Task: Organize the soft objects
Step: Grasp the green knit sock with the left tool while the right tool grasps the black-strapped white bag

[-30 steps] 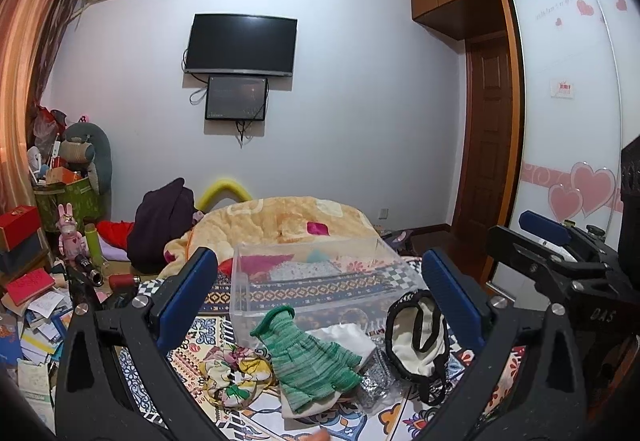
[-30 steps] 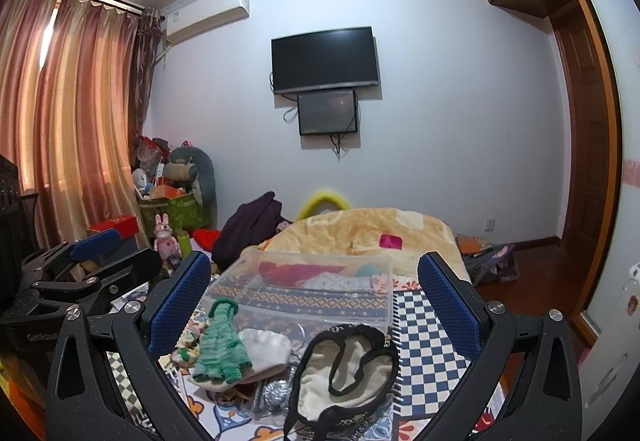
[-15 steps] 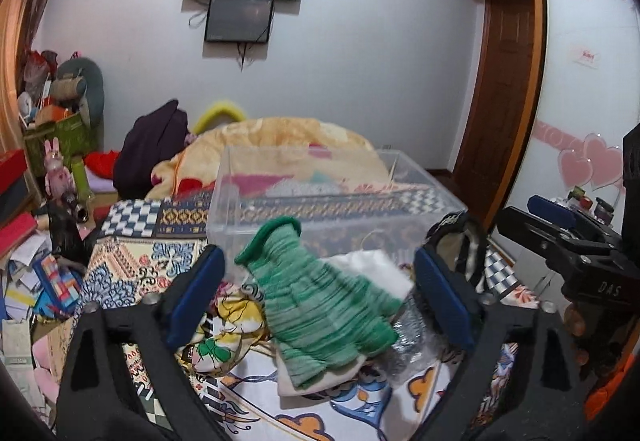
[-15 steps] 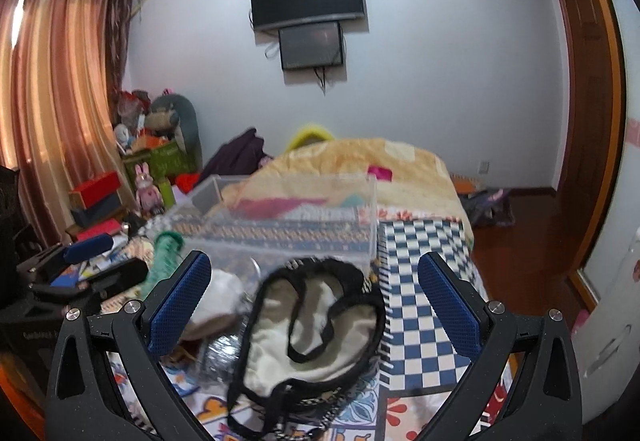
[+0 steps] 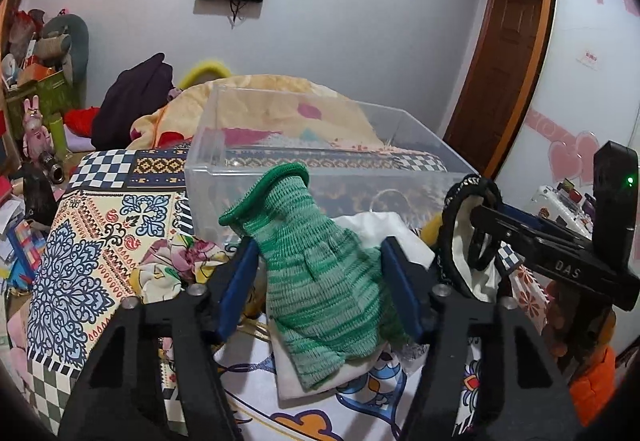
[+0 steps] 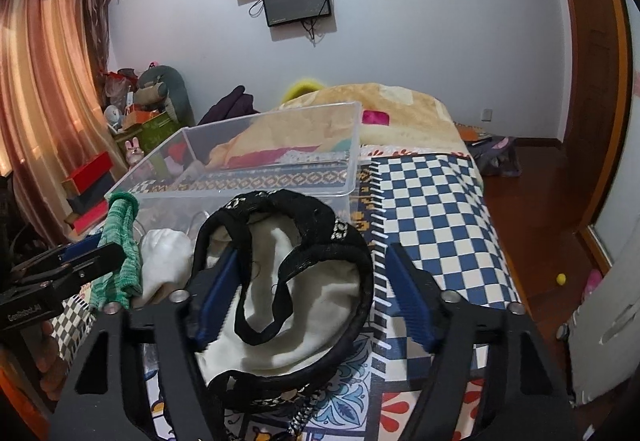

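Note:
A green knitted glove (image 5: 316,277) lies on a white cloth (image 5: 380,229) on the patterned bed cover, in front of a clear plastic bin (image 5: 312,157). My left gripper (image 5: 320,281) straddles the glove, its blue pads close on either side, jaws still apart. A cream bag with black trim (image 6: 288,281) lies to the right; it also shows in the left wrist view (image 5: 464,241). My right gripper (image 6: 316,297) is open around the bag, the left pad inside its mouth. The glove (image 6: 120,261) and the bin (image 6: 256,161) show in the right wrist view too.
A floral cloth (image 5: 172,269) lies left of the glove. An orange blanket (image 5: 280,101) and dark clothing (image 5: 132,101) are heaped behind the bin. Boxes and toys (image 5: 36,113) crowd the left side. The bed's right edge (image 6: 496,261) drops to a wooden floor.
Both grippers have moved down and forward onto the bed. The left one now straddles the green glove and its jaws have narrowed; the right one has closed in around the bag.

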Tool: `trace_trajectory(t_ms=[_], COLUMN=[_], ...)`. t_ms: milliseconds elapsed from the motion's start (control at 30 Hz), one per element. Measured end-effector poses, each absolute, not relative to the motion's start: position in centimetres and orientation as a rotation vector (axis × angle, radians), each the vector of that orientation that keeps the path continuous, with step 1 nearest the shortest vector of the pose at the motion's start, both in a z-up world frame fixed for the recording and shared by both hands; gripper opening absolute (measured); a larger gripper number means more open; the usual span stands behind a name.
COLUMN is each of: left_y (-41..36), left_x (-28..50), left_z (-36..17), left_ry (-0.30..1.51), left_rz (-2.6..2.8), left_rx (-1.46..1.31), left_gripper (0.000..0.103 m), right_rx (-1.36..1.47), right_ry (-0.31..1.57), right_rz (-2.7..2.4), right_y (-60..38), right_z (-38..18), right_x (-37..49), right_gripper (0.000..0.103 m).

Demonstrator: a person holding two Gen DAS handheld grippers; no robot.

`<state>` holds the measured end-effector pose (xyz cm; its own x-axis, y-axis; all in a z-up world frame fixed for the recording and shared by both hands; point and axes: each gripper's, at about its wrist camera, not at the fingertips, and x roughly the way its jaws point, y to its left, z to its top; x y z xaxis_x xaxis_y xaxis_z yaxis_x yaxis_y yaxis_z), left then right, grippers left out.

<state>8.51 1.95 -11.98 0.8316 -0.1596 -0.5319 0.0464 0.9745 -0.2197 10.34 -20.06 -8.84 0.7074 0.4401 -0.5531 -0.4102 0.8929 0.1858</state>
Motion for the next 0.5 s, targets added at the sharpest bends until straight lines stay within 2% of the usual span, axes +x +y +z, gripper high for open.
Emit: trace_trajectory(t_ms=[133, 267, 400, 500], left_y=[1.5, 1.5, 1.9, 2.4], left_x=[8.0, 7.9, 7.3, 6.8], left_z=[-11.9, -11.8, -11.3, -10.5], left_ry=[0.574, 0.570, 0.563, 0.540], left_rz=[-0.123, -0.114, -0.112, -0.129], left_rx=[-0.182, -0.161, -0.176, -0.197], left_gripper=[0.038, 0.024, 0.009, 0.007], right_rx=[0.037, 0.033, 0.034, 0.044], right_ry=[0.627, 0.616, 0.596, 0.570], right_rz=[0.476, 0.481, 0.494, 0.512], right_y=[-19.5, -19.4, -19.5, -19.5], right_z=[-8.8, -8.6, -8.0, -7.2], right_x=[10.4, 10.5, 10.2, 9.8], right_gripper=[0.042, 0.027, 0.019, 0.017])
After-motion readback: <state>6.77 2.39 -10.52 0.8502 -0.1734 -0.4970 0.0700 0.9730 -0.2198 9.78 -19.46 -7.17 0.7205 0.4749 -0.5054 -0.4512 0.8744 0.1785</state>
